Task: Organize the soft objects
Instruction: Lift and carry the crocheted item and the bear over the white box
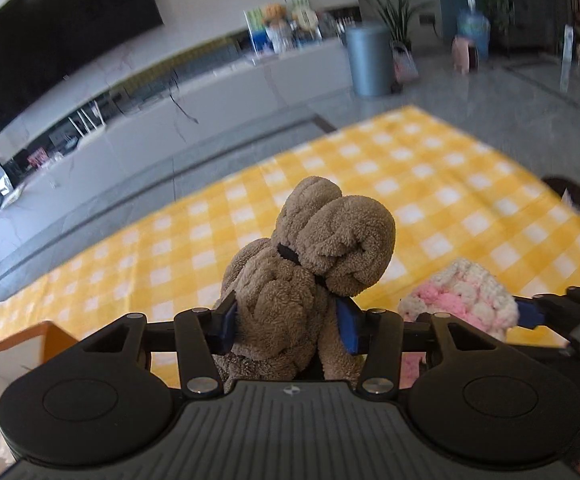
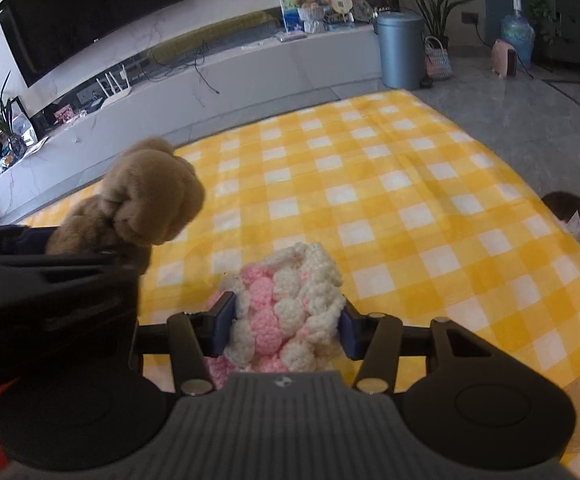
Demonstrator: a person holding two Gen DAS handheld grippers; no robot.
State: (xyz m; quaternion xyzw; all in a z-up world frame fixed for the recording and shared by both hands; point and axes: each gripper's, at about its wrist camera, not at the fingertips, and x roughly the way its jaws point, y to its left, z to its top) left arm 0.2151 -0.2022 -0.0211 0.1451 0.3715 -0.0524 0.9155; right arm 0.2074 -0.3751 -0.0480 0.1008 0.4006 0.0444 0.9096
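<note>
My left gripper [image 1: 287, 326] is shut on a brown towel toy [image 1: 310, 256], a rolled terry bundle tied with a black band, held up above the yellow checked cloth [image 1: 430, 168]. My right gripper [image 2: 287, 330] is shut on a pink-and-white knitted bundle [image 2: 285, 312], its blue pads pressing both sides. In the right wrist view the brown towel toy [image 2: 145, 200] hangs at the left, in front of the dark body of the left gripper. In the left wrist view the knitted bundle [image 1: 462, 300] shows low at the right.
An orange-edged box [image 1: 13, 344] sits at the lower left in the left wrist view. A dark round object [image 2: 578, 224] lies at the cloth's right edge. Beyond the cloth are a grey floor, a white TV bench [image 2: 209, 80], a blue bin [image 2: 400, 48] and a potted plant [image 2: 434, 4].
</note>
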